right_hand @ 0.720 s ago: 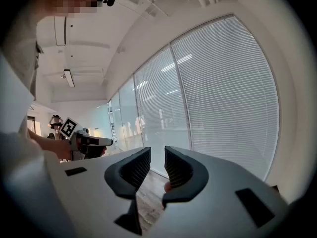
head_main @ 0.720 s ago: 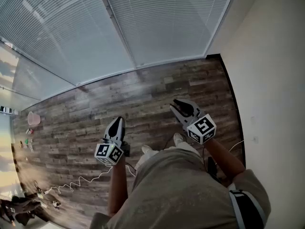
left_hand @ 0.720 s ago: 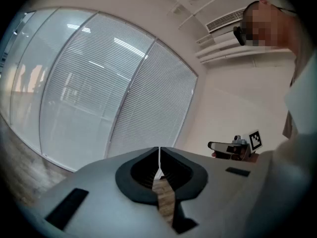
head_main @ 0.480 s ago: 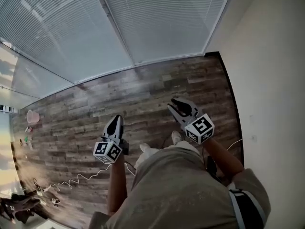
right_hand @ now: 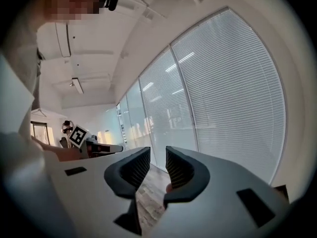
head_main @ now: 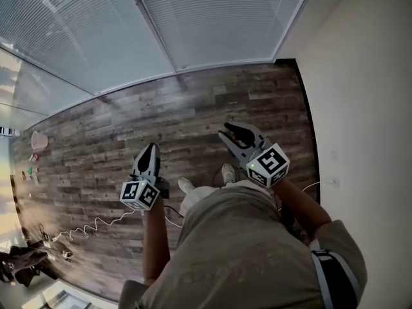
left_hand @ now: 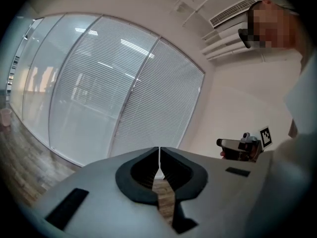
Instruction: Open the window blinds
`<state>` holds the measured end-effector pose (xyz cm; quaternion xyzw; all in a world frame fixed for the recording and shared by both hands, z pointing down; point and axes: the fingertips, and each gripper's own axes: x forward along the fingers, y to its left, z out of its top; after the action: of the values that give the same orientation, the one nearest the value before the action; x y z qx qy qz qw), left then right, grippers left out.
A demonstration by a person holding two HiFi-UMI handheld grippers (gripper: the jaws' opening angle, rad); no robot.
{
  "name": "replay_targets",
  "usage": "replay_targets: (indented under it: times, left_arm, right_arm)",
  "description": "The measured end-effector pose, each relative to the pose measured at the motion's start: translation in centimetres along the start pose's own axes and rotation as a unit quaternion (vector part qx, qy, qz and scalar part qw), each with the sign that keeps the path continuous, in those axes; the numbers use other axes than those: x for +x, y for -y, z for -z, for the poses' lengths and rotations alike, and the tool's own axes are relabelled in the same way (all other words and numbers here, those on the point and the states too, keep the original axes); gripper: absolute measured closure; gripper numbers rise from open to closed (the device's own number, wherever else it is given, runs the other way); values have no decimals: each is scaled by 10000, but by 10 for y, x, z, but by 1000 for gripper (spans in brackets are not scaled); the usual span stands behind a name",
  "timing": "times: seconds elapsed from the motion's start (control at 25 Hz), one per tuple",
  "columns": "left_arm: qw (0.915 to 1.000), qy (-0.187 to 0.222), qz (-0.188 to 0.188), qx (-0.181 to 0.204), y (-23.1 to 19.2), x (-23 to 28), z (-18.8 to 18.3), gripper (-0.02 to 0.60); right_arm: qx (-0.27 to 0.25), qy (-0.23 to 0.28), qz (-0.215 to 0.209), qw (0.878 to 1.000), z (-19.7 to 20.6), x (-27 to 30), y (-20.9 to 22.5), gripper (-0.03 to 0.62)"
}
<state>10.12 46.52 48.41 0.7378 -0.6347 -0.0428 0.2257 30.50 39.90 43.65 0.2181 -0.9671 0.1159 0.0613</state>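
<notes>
White slatted window blinds (head_main: 225,18) hang lowered over the tall glass panes ahead, slats closed; they also fill the left gripper view (left_hand: 99,93) and the right gripper view (right_hand: 233,98). My left gripper (head_main: 150,148) is held in front of me over the wooden floor, pointing toward the windows, jaws shut with nothing between them (left_hand: 159,155). My right gripper (head_main: 225,132) is held beside it, nearer the right wall, jaws drawn close with only a narrow gap and nothing in it (right_hand: 157,157). Both are well short of the blinds.
A plain white wall (head_main: 367,108) runs along the right and meets the windows at a corner. A white coiled cable (head_main: 96,224) lies on the floor at the left, with a pink bin (head_main: 38,139) and small items further left. The person's shoes (head_main: 187,187) show below the grippers.
Both grippers have shifted a little forward and left toward the windows, and the person's feet have stepped along. The jaws look the same.
</notes>
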Motion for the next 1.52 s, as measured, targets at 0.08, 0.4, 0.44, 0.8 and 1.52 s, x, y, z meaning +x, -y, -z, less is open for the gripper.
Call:
replay_targets:
  times: [0.08,0.4,0.44,0.8,1.52]
  left_arm:
    - [9999,98,-58,-50,10,5,4,566]
    - [9991,376,-167,-102,58,20,13,568]
    - [9986,491,-37,-166,65,21,10,568]
    - [9944,761,351,-647,95,20,2,569]
    - [9941,697,506,-653,63,17,-2,569]
  right_arm:
    - [7,-29,-91,10000,-1,-9,7,507]
    - [475,104,-660,9966,-17,-45,26,507]
    - [612,157,-725,9954,-21,-48,29,507]
    - [1017,409,-771,9910,-35,-69,50,507]
    - [628,63,-562,9964,-31,-51,61,507]
